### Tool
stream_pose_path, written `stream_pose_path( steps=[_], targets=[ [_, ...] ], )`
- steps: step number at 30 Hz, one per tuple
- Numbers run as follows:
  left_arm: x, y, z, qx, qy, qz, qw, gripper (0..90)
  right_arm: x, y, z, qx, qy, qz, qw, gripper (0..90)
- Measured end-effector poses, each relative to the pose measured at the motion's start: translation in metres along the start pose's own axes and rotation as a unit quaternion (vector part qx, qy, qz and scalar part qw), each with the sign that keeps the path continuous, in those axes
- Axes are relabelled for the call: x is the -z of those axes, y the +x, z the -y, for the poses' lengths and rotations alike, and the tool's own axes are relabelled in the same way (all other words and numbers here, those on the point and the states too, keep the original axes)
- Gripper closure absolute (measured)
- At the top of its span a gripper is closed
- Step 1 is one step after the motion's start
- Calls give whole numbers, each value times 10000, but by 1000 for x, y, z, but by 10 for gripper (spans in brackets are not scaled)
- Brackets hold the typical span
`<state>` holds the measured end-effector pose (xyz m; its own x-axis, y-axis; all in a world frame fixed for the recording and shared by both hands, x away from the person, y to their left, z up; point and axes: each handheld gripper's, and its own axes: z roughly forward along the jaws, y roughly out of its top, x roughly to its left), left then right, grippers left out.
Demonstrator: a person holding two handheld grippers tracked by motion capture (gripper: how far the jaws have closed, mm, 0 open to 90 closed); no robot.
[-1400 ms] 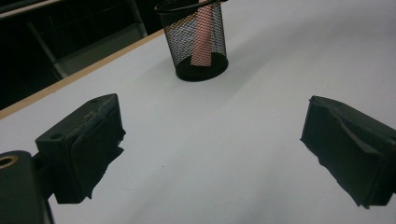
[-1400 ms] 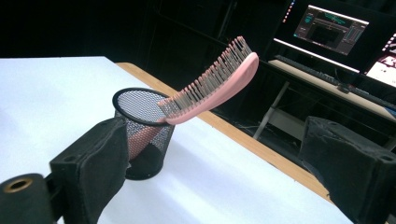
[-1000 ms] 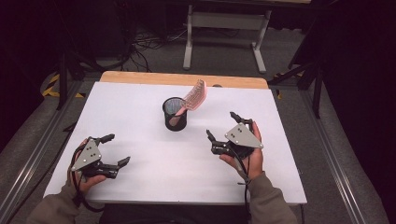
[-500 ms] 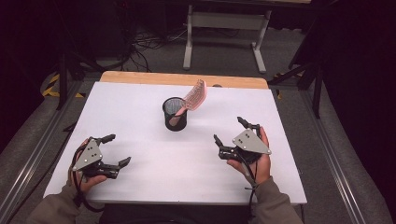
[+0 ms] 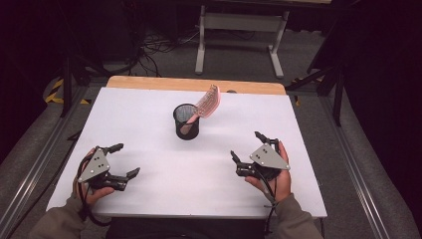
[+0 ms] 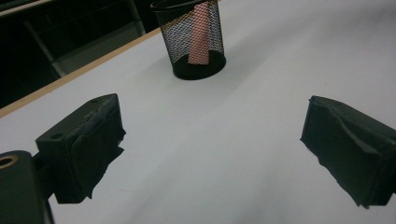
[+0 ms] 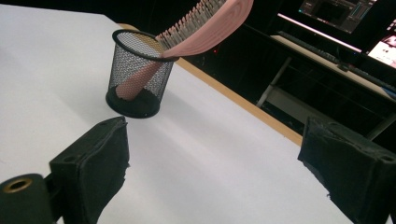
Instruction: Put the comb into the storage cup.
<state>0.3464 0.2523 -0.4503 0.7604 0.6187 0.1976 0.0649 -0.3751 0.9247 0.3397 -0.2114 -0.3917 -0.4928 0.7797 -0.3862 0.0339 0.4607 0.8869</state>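
Observation:
A black mesh cup [image 5: 186, 122] stands upright near the middle back of the white table [image 5: 149, 104]. A pink hairbrush [image 5: 206, 103] rests in it handle down, its bristled head leaning out to the right. The cup [image 6: 191, 39] and the brush handle [image 6: 200, 32] show ahead in the left gripper view, and the cup [image 7: 137, 74] with the brush [image 7: 205, 25] in the right gripper view. My left gripper [image 5: 124, 160] is open and empty at the front left. My right gripper [image 5: 246, 146] is open and empty at the front right.
A wooden strip [image 5: 194, 84] runs along the table's far edge. Beyond it stand a metal frame [image 5: 239, 40] and floor cables [image 5: 159, 42]. Dark stands [image 5: 328, 74] flank the table's right side. White surface lies bare between the grippers and the cup.
My right gripper has drawn back from the cup toward the front right of the table. The left gripper has stayed in place. Cup and brush have not moved.

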Motion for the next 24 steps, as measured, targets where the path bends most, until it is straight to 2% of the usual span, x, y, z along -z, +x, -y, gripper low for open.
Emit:
stream_pose_path(
  steps=[15, 24],
  targets=[
    [-1, -1, 0, -11, 22, 19, 10000, 64, 2, -3, 29, -83, 186, -69, 9998, 85],
    [-1, -1, 0, -10, 30, 19, 10000, 64, 8, -1, 42, 98, 268, -47, 9996, 86]
  ],
)
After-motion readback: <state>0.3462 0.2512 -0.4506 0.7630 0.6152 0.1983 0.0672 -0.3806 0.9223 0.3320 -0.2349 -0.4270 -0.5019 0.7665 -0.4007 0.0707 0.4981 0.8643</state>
